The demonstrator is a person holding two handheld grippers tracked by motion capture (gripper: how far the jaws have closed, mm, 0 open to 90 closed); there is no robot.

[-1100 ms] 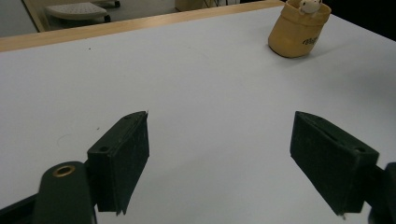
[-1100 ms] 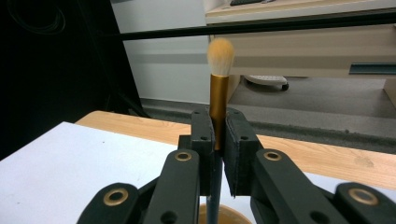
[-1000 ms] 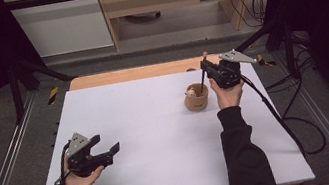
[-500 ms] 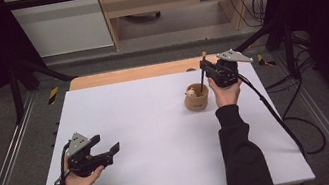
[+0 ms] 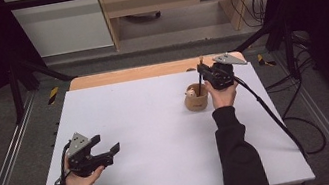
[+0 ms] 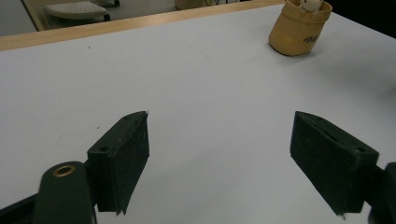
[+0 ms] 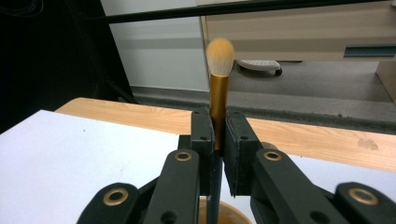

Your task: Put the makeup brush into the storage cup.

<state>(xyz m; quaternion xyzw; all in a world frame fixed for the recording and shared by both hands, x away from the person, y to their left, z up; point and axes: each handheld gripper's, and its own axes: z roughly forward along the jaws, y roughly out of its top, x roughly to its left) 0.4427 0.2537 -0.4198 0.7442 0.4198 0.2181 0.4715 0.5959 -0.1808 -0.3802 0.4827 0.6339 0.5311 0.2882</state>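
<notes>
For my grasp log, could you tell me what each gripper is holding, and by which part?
The right gripper is shut on a makeup brush, clamped at its gold ferrule below the bristles, above the cup. The left gripper is open, holding nothing.

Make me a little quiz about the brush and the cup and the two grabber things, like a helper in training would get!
1. True or false: the right gripper is shut on the brush.
2. Which way do the brush's bristles point? A) up B) down into the cup C) sideways along the table
3. Fill in: the left gripper has its jaws wide ____ and holds nothing.

Key:
1. True. The jaws pinch the gold part of the handle, and the brush stands upright above the tan cup.
2. A. The fluffy tip is on top.
3. Open. It sits over the bare white table, far from the cup.
</notes>
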